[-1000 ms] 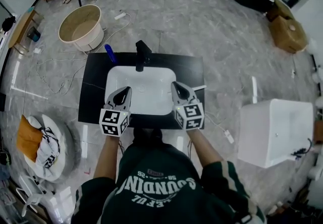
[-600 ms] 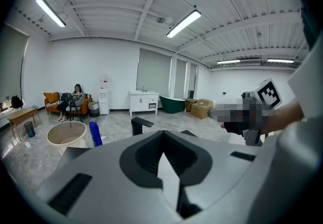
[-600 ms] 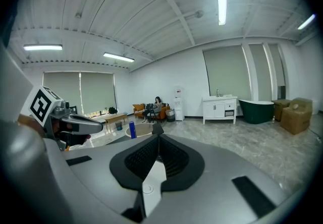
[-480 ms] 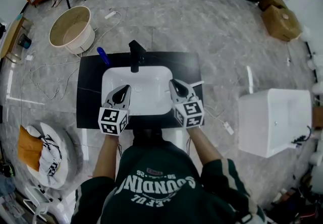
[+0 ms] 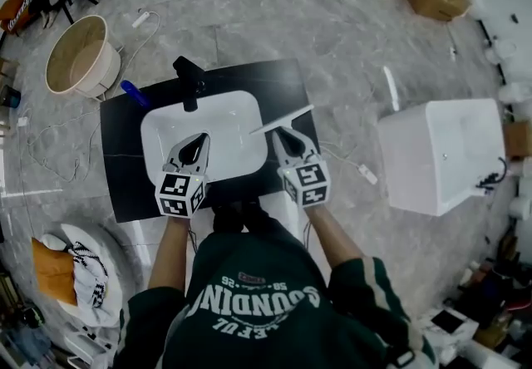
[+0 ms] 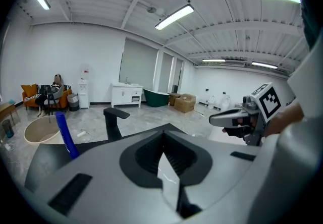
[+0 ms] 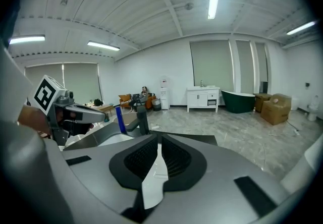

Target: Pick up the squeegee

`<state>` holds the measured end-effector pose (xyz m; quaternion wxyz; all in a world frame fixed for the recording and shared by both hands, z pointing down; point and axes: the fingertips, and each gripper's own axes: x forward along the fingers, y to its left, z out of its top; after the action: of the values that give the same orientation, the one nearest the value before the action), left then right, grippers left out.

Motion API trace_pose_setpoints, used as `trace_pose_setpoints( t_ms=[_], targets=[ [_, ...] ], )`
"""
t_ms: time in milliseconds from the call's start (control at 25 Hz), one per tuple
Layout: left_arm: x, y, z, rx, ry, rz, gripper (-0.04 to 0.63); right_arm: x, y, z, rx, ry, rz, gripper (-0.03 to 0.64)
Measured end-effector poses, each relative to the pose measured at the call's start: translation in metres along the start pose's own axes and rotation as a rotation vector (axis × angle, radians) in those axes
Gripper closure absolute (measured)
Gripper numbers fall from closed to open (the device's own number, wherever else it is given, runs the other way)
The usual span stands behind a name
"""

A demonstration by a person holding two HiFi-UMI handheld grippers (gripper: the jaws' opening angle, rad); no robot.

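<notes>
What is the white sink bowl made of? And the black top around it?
The sink bowl looks like glossy white ceramic: smooth and evenly bright. The black top looks like polished dark stone, with a faint pale vein, though it could be laminate.

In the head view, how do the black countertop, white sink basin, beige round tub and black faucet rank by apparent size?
1. black countertop
2. white sink basin
3. beige round tub, which is farther from the camera, so its true size is unsure
4. black faucet
</notes>
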<state>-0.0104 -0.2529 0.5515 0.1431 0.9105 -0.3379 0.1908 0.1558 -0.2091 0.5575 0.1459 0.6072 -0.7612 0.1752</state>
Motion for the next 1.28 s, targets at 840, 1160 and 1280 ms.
trace_pose_setpoints(
  t_ms=[840,1160,1280],
  targets=[
    [0.034,-0.027,-0.019,0.031,0.082,-0.129,0.594,-0.041,-0.045,-0.099,0.078,0.228,-0.09,0.426],
    [0.032,-0.019,-0.027,0.013,0.1,-0.105,0.594,-0.034,-0.063,-0.119,0.062,0.287,-0.095,0.426],
    [0.03,-0.015,-0.03,0.005,0.107,-0.091,0.594,-0.027,-0.073,-0.128,0.039,0.306,-0.091,0.426]
  ],
)
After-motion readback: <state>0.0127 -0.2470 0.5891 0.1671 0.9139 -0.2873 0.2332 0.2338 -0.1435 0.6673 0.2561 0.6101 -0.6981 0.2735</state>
